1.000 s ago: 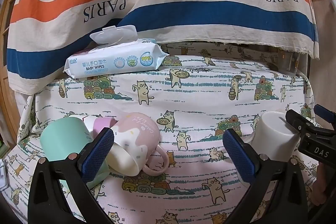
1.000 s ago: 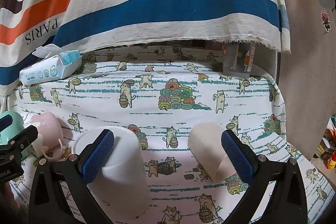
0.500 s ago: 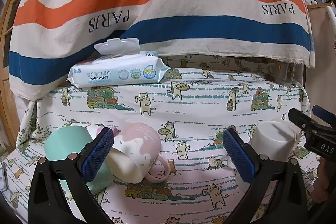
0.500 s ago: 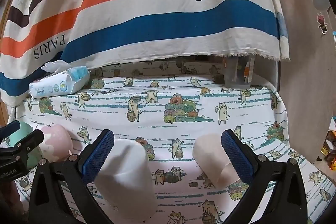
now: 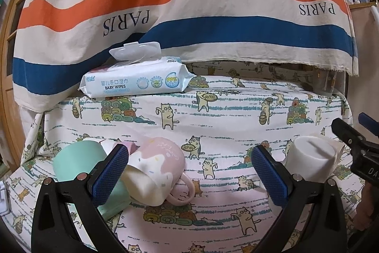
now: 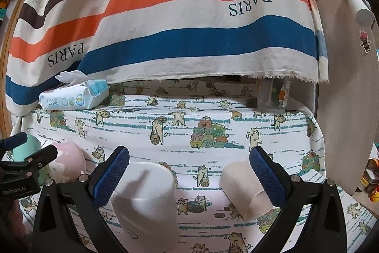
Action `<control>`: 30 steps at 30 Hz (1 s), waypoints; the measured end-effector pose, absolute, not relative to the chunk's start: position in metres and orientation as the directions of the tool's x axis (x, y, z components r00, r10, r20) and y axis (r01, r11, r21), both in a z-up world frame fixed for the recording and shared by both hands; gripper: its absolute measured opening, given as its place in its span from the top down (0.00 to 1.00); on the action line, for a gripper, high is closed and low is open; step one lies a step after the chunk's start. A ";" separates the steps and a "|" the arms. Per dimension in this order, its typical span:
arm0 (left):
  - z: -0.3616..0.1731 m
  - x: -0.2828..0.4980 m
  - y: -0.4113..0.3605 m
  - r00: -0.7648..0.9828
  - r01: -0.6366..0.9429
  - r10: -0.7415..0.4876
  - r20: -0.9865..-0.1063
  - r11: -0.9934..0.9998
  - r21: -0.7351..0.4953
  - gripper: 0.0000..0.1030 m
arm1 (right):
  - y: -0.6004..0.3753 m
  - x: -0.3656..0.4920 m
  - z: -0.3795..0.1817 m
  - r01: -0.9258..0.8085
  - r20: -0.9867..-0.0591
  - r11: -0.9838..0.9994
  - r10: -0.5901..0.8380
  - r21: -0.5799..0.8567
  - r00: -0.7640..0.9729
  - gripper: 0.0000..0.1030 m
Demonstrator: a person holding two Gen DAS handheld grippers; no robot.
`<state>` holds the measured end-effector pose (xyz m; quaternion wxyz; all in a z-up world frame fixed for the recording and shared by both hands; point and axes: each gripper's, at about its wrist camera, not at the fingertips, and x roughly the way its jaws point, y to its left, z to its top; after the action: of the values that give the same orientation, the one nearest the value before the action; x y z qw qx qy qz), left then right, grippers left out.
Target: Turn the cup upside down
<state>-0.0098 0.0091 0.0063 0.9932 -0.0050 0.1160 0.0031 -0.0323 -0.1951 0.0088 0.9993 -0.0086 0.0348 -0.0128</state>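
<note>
A pink and white mug lies on its side on the cat-print cloth, handle toward me, against a mint green cup. My left gripper is open and empty just above and before them. A white cup stands upside down between my right gripper's fingers. My right gripper is open and does not touch it. A beige paper cup lies on its side by the right finger. The white cup also shows in the left wrist view.
A pack of baby wipes with its lid open lies at the back left. A striped PARIS cloth hangs behind the table. A clear container stands at the back right, next to a wooden panel.
Both grippers have pulled back and risen a little, so the cups sit lower and farther in view. The white cup stays upside down, free of the open right gripper.
</note>
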 end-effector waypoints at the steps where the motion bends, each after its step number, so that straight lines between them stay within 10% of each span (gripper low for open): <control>1: 0.006 -0.010 0.009 0.973 -0.012 0.010 -0.230 1.000 -0.009 0.01 | -0.195 -0.033 0.009 0.022 -0.068 1.000 -0.023 -0.015 0.997 0.01; 30: 0.008 -0.013 0.009 0.977 -0.013 0.012 -0.214 1.000 -0.005 0.03 | -0.200 -0.033 0.009 0.027 -0.062 1.000 -0.026 0.013 0.998 0.02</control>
<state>-0.0126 0.0091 0.0077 0.9942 -0.0032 0.1076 0.0062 -0.0326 -0.1995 0.0089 0.9994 0.0071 0.0311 -0.0132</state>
